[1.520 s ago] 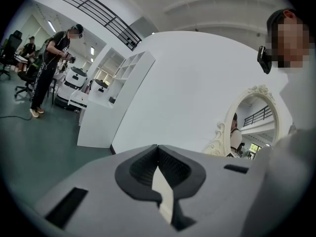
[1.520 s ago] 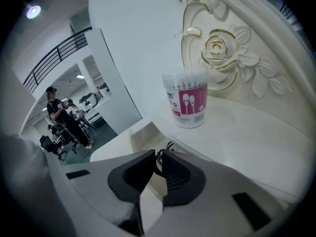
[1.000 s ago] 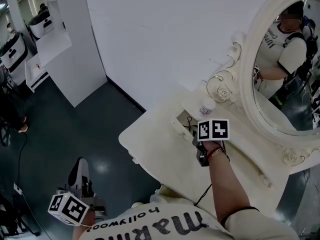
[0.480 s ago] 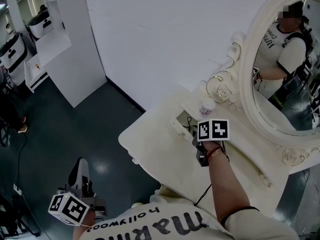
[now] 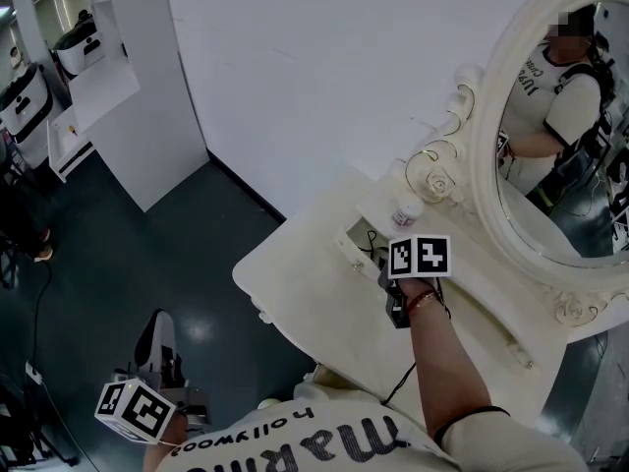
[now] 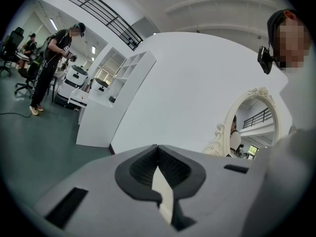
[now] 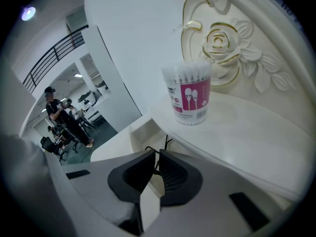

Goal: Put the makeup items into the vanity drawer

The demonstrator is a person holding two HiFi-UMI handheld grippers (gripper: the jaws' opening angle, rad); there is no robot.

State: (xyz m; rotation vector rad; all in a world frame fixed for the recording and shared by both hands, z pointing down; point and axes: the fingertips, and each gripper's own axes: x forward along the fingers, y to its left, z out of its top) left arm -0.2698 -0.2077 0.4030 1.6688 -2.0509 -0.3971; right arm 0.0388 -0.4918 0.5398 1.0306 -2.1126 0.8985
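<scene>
The cream vanity table (image 5: 305,283) has a small drawer (image 5: 352,236) open in its top, with thin dark wiry items (image 5: 371,238) inside. A clear tub of cotton swabs with a pink label (image 7: 190,94) stands on the shelf behind the drawer (image 7: 143,127), below a carved rose; it also shows as the small tub (image 5: 406,207) in the head view. My right gripper (image 7: 157,154) hovers just in front of the drawer, jaws shut with nothing between them. My left gripper (image 5: 155,330) hangs low at the left over the dark floor, shut and empty (image 6: 158,157).
An oval mirror (image 5: 560,136) in an ornate cream frame rises behind the shelf. A white wall stands behind the vanity, and a white partition (image 5: 128,87) at the left. People and chairs (image 6: 49,58) are far off across the room.
</scene>
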